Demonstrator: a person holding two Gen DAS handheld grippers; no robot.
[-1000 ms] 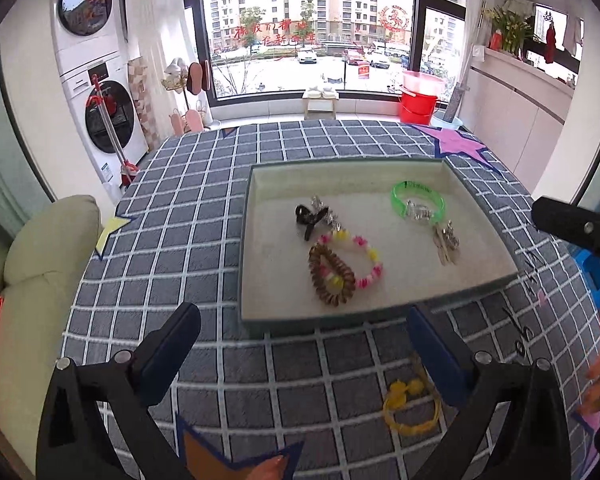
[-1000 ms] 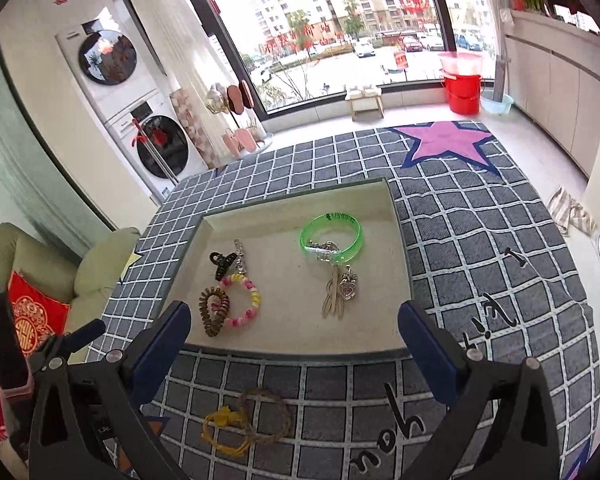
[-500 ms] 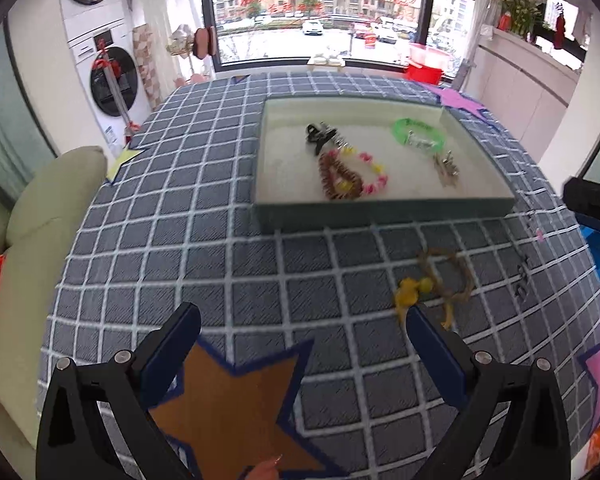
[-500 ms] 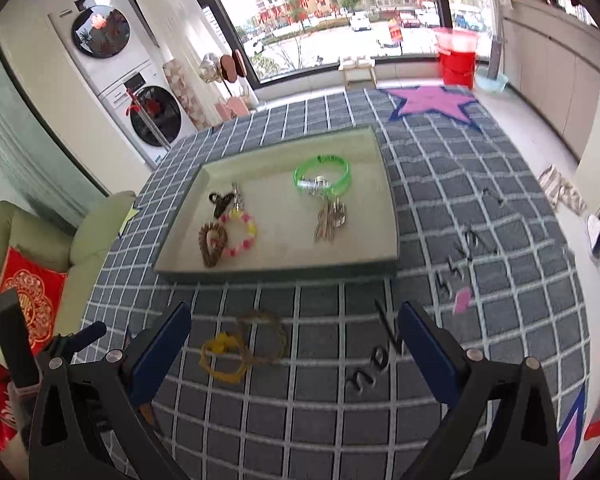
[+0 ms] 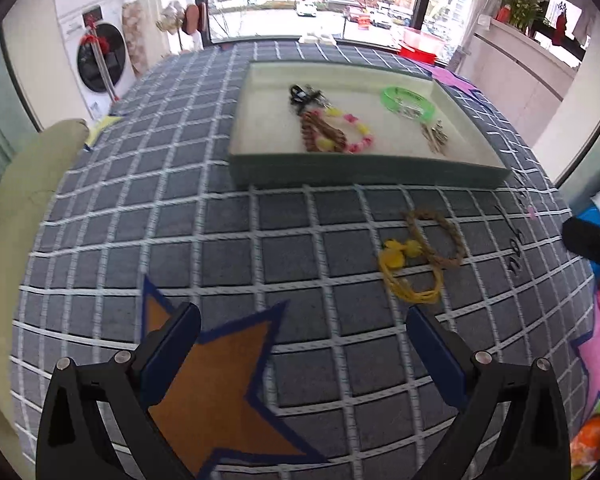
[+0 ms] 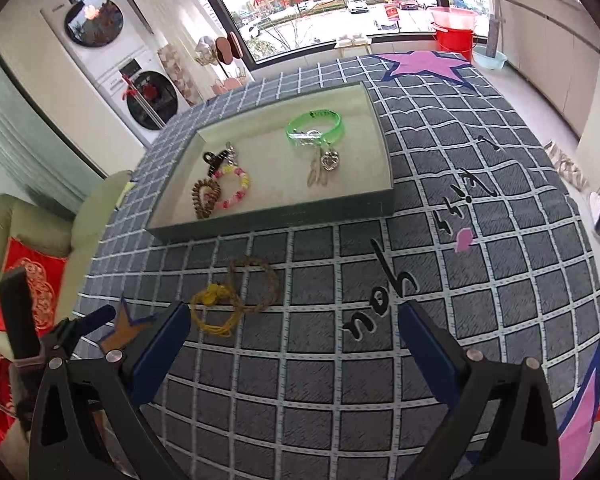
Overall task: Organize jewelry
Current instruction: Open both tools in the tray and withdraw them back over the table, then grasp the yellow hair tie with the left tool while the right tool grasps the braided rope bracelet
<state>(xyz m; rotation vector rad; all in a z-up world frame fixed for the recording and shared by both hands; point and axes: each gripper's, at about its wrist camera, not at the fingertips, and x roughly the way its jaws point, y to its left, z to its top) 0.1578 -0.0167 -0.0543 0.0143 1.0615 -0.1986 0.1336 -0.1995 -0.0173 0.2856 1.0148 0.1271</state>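
While apart, yellow bracelet [image 6: 216,312] outside tray [image 6: 276,216]

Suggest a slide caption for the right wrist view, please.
Open right claw above yellow cord bracelet outside grey jewelry tray.

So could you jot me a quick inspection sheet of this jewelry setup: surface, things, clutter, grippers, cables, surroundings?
Surface: grey checked cloth with star patches.
Job's things: tray holds green bangle, pink-yellow bead bracelet, brown bead bracelet, black clip, pendants; yellow cord and brown braided ring lie outside it.
Clutter: nothing seen.
Grippers: left gripper and right gripper open, empty.
Cables: nothing seen.
Surroundings: washing machines, window, red bucket.
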